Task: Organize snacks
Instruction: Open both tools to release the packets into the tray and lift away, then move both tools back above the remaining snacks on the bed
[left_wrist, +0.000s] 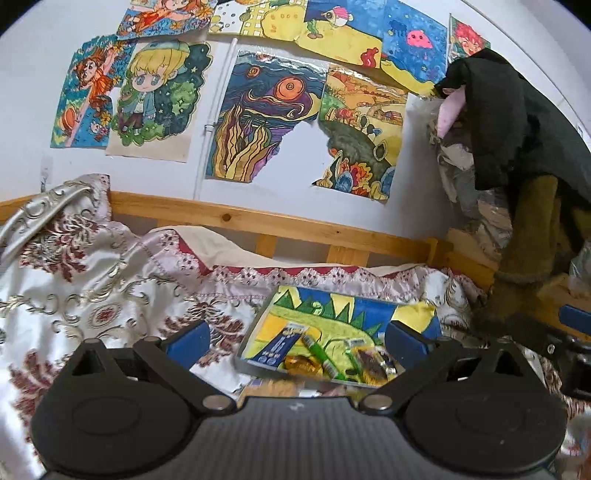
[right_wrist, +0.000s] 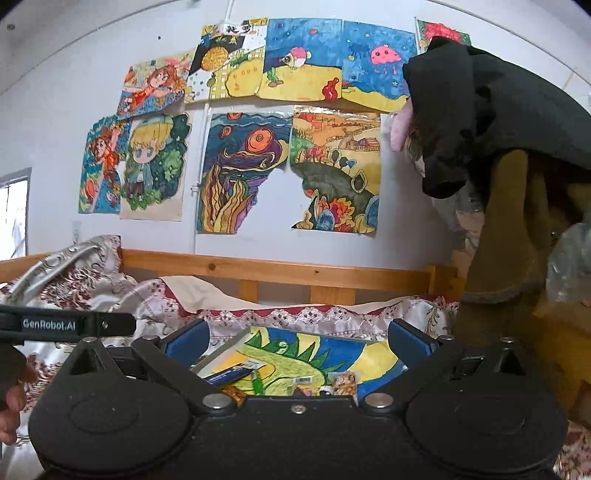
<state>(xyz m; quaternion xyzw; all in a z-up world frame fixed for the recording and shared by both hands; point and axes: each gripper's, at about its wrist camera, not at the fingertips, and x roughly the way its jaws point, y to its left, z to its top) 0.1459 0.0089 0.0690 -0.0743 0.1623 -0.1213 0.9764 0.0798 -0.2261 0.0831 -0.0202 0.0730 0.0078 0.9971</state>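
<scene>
Several small snacks lie on a painted dinosaur board (left_wrist: 332, 314) on the bed: a blue packet (left_wrist: 280, 345), a green stick pack (left_wrist: 323, 356) and a brown wrapped snack (left_wrist: 371, 363). My left gripper (left_wrist: 299, 341) is open, raised above them, empty. In the right wrist view the board (right_wrist: 317, 350) shows with the blue packet (right_wrist: 236, 371), green stick (right_wrist: 257, 382) and a brown snack (right_wrist: 345, 382). My right gripper (right_wrist: 299, 341) is open and empty above the board's near edge.
A patterned satin bedspread (left_wrist: 110, 295) covers the bed. A wooden rail (left_wrist: 258, 218) runs behind it, under a wall of drawings (left_wrist: 258, 122). Dark clothes (left_wrist: 517, 147) hang at the right. The left gripper's strap (right_wrist: 66, 325) shows at the right view's left edge.
</scene>
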